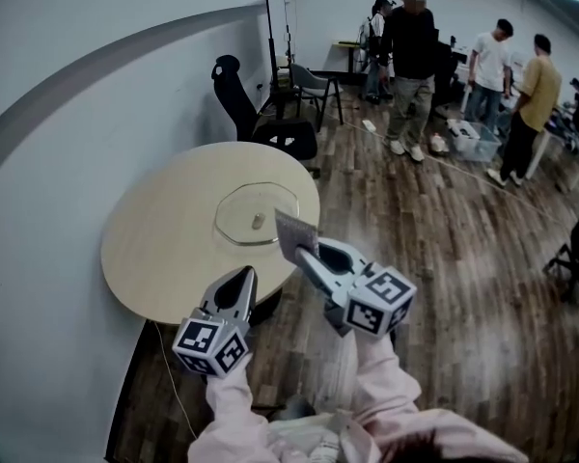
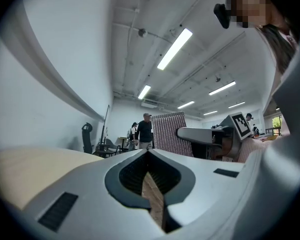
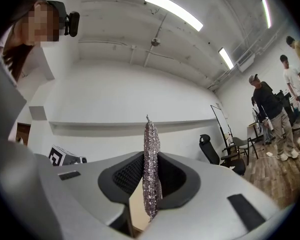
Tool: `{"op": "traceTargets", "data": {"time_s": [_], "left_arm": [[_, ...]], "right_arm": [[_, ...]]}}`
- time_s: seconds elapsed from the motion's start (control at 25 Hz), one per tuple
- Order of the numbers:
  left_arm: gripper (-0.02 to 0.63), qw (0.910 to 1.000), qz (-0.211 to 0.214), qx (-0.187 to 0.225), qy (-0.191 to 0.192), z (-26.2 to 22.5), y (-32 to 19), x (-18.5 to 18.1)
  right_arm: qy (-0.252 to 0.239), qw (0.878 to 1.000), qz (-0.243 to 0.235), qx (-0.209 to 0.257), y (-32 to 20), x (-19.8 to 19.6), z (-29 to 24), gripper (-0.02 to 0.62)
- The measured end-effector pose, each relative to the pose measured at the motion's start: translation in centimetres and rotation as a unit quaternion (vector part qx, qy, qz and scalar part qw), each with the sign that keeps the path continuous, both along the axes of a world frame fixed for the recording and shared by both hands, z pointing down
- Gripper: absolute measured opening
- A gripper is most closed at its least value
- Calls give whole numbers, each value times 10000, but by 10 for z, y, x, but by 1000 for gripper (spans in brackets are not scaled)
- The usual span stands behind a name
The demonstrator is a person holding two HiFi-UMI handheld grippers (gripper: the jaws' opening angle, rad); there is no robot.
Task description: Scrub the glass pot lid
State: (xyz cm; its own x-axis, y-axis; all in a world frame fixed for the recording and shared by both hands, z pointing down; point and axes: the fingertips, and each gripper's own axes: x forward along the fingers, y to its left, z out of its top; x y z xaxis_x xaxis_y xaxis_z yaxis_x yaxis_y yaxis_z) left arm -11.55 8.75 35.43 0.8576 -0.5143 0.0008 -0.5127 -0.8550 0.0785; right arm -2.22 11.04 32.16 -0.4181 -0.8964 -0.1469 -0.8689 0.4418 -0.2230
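Head view alone shows round wooden table [image 1: 164, 258] with glass pot lid [image 1: 258, 213] flat on its right part; gripper views miss lid. Black office chair [image 1: 234, 90] behind table, people beyond. Left gripper [image 1: 242, 278] jaws pressed together, empty. Right gripper [image 1: 305, 254] pinching glittery scrub pad [image 3: 150, 159], upright, near lid's near edge

A pale round table [image 1: 154, 249] stands on a dark wooden floor [image 1: 444, 258] beside a white wall. Just behind the table is a black office chair [image 1: 234, 95], and past that a grey chair [image 1: 314, 83] and a tall black-framed board [image 1: 273, 27]. Far beyond the table, several people [image 1: 410, 61] stand near a clear box [image 1: 475, 141]. A white cable [image 1: 170, 379] trails below the table's near edge.
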Motion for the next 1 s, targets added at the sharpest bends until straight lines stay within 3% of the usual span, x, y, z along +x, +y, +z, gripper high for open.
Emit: {"op": "traceTargets", "data": {"time_s": [1.0], "left_arm": [[-6, 9987, -179, -481, -54, 39, -126, 28]], "right_arm": [[-153, 9987, -228, -427, -130, 27, 35, 69]]}}
